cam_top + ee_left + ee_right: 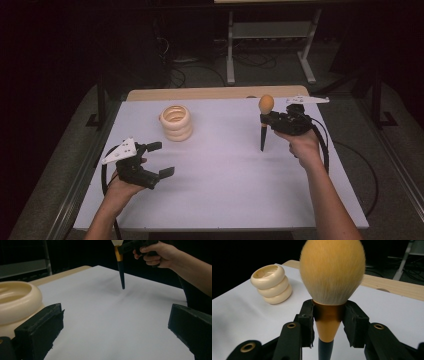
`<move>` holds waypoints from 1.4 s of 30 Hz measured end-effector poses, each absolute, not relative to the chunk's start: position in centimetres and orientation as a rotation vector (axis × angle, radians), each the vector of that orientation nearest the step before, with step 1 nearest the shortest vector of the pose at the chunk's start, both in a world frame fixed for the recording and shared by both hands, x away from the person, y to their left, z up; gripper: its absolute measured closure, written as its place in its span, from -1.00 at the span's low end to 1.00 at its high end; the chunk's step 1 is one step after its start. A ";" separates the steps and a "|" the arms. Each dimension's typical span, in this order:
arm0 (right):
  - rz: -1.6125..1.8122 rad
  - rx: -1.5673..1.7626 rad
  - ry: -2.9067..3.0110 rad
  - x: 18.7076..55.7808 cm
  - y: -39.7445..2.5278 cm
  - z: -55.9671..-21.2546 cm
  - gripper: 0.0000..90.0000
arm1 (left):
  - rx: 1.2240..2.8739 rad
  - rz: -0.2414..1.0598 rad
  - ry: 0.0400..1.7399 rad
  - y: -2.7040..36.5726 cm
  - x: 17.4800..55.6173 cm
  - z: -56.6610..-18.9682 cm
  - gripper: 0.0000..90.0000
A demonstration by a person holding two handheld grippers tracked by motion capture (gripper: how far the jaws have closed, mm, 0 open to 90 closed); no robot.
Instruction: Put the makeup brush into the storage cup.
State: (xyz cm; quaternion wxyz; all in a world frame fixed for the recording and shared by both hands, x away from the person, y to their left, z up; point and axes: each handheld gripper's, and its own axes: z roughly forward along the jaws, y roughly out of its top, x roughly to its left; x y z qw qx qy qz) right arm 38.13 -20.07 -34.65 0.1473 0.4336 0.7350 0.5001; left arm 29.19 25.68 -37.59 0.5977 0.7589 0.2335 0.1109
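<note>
Right gripper (264, 119) is clamped on a makeup brush (264, 122) in the high view, above the right half of the white table (225, 185). The brush stands nearly upright: its orange bristle head is on top and its dark tapered handle points down, the tip at or just above the table; contact cannot be told. Left gripper (161, 159) hovers over the near left part of the table with its jaws wide apart and nothing between them. A cream holder (176, 122) made of stacked rings stands at the far left, well apart from the brush.

From the left gripper view, that gripper (115, 327) is spread open over bare table. The holder (17, 300) sits just beside its left jaw. Farther off, the brush (121, 270) hangs with its long axis vertical, handle tip downward, held by the other hand (156, 252).

Along the right gripper view, the right gripper (328, 315) grips the brush (332, 272) by its gold collar from both sides, bristles up. The holder (271, 283) stands upright on the table at the left.
</note>
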 end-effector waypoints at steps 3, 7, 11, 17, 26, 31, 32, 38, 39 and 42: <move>1.441 1.232 2.121 37.9 -19.7 -34.5 0.36 | 1.751 0.265 0.524 25.2 29.7 -37.3 -1.00; 1.465 1.203 2.123 37.7 -19.5 -34.3 0.36 | 1.753 0.261 0.494 24.6 30.2 -37.1 -1.00; 1.490 1.184 2.126 37.3 -19.0 -34.2 0.36 | 1.770 0.262 0.479 23.9 30.7 -37.2 -1.00; 1.509 1.142 2.142 36.6 -18.2 -34.0 0.36 | 1.774 0.224 0.471 23.4 31.3 -37.6 -1.00; 1.538 1.092 2.136 35.5 -17.6 -33.7 0.36 | 1.749 0.213 0.462 23.2 31.4 -37.6 -1.00; 1.561 1.048 2.156 35.0 -16.8 -33.9 0.36 | 1.755 0.217 0.448 23.0 31.2 -37.5 -1.00; 1.562 1.044 2.162 34.9 -16.6 -34.0 0.36 | 1.764 0.223 0.445 22.9 31.2 -37.6 -1.00; 1.579 1.016 2.195 34.6 -15.8 -34.4 0.36 | 1.761 0.217 0.442 22.2 31.3 -37.8 -1.00; 1.584 1.015 2.199 34.5 -15.7 -34.4 0.36 | 1.761 0.209 0.448 22.0 31.3 -37.8 -1.00; 1.611 0.997 2.209 34.4 -15.5 -34.4 0.36 | 1.768 0.205 0.442 21.6 31.3 -37.9 -1.00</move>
